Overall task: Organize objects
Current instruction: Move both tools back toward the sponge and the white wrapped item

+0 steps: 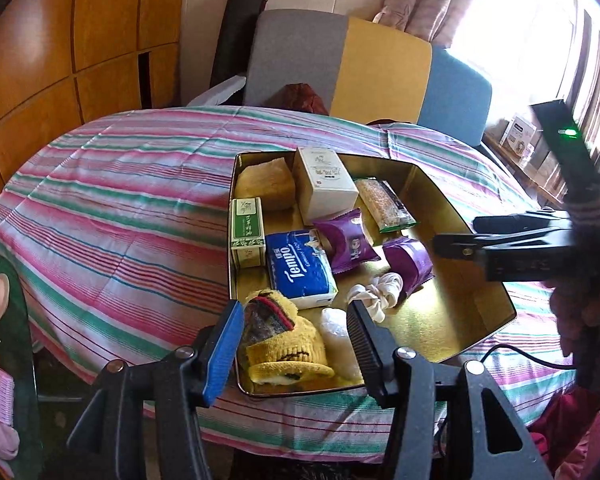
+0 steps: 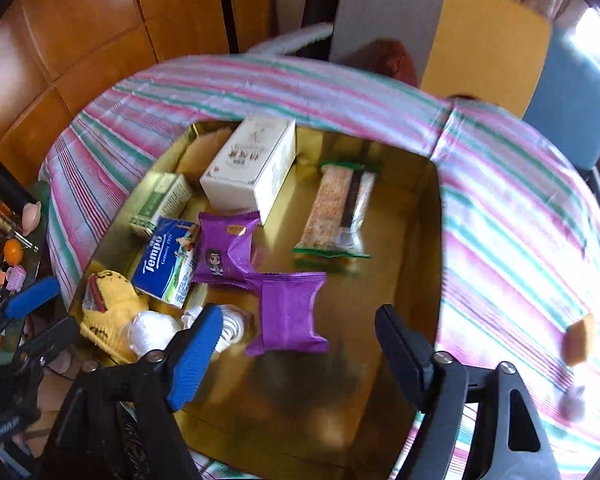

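A gold tray (image 1: 464, 216) (image 2: 428, 216) sits on the striped cloth. It holds a white box (image 1: 324, 184), a green box (image 1: 246, 232), a Tempo tissue pack (image 1: 300, 268), a cereal bar (image 2: 336, 216), two purple packets, a white scrunchie (image 1: 376, 292) and a yellow knit sock (image 1: 284, 336). My left gripper (image 1: 294, 340) (image 2: 40, 316) hovers open over the tray's near left corner, above the sock and apart from it. My right gripper (image 2: 298, 354) (image 1: 456, 232) stands wide open above the nearer purple packet (image 2: 288, 312) (image 1: 408, 260), which lies loose on the tray floor.
The striped cloth (image 1: 120, 200) covers the table all around the tray. Chairs (image 1: 380, 68) stand behind it and a wooden cabinet (image 1: 60, 40) at the back left. A dark side table (image 1: 8, 340) with small items is at the left. A cable (image 1: 520, 356) trails at the right.
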The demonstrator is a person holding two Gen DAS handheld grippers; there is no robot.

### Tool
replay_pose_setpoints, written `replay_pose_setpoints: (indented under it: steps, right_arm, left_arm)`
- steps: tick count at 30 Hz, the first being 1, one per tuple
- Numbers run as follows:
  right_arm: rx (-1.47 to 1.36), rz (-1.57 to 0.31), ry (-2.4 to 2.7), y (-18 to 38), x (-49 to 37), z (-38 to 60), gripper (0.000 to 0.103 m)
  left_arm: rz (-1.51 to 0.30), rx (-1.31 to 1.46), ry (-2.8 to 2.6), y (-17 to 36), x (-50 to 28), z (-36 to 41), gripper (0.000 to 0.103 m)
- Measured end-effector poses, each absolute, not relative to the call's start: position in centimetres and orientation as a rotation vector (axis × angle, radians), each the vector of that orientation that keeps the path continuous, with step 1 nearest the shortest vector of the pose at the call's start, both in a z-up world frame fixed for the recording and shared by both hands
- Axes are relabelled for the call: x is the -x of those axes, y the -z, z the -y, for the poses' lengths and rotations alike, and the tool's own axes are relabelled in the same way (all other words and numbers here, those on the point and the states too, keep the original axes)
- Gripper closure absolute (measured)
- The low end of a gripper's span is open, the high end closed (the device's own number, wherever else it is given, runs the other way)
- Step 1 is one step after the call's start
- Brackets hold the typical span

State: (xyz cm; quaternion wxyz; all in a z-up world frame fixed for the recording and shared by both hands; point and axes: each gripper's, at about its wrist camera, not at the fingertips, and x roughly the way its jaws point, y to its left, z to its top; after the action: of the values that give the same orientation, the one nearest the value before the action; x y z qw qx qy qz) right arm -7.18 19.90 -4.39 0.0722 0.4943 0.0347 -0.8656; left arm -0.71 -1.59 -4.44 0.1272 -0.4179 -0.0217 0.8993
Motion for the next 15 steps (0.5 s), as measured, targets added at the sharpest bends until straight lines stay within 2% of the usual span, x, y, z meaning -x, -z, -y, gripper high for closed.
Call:
replay_pose_setpoints:
  steps: [9, 15]
  right_arm:
    - [-1.393, 0.021, 2.743, 1.7, 3.1, -25.7, 0.015]
    - [-1.407, 0.128, 2.825, 1.6, 1.2, -30.9, 0.015]
  left_arm:
    - [-0.022, 1.18, -2.596, 3.5, 0.0, -0.6, 0.049]
    - [-0.083, 1.168, -2.573, 3.0, -0.2, -2.4, 0.049]
